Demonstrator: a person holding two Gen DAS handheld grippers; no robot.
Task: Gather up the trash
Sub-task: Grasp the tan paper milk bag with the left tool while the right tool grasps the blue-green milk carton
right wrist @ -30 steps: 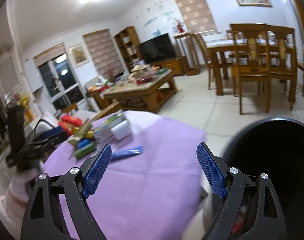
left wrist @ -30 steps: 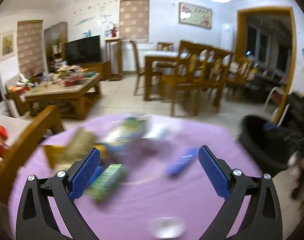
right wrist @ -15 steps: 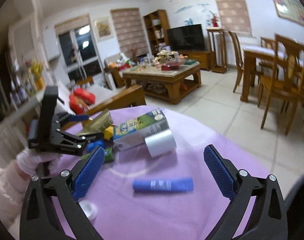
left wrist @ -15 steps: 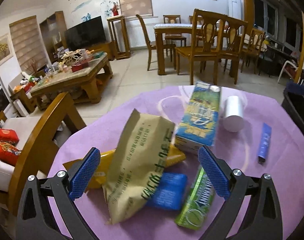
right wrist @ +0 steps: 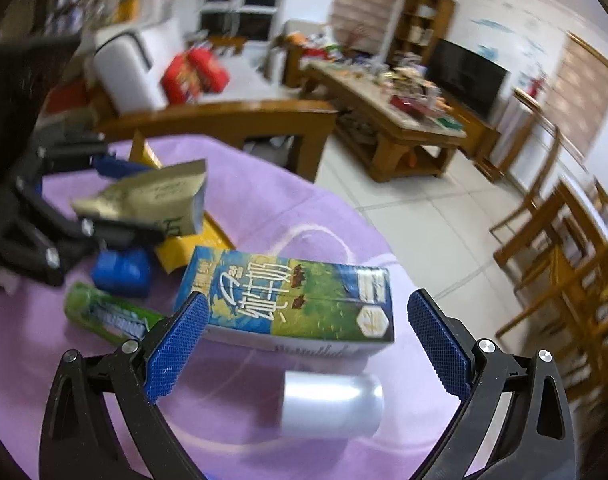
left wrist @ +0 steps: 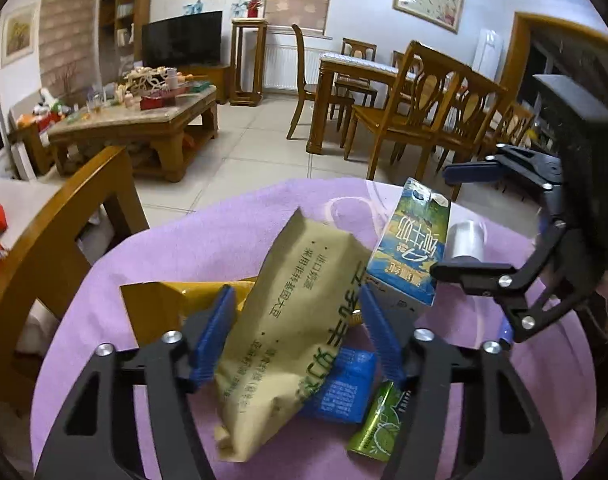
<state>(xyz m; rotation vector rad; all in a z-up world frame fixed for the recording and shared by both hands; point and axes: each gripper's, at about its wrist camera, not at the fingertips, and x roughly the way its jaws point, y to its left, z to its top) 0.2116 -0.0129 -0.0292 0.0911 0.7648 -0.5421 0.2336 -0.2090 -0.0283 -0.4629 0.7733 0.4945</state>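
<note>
The left gripper [left wrist: 296,332] has pushed in over the pile and its jaws have just been closing, now narrowed around the tan bag [left wrist: 292,320], which runs from lower centre toward the upper middle of the left view. The right gripper [right wrist: 304,344], nearer the milk carton [right wrist: 292,300], has swung in, jaws wide. The carton lies crosswise just beyond its pads, a white cup [right wrist: 332,404] between them.

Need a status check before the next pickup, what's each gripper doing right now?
Left gripper: just closed on the tan bag.
Right gripper: open, empty.
</note>
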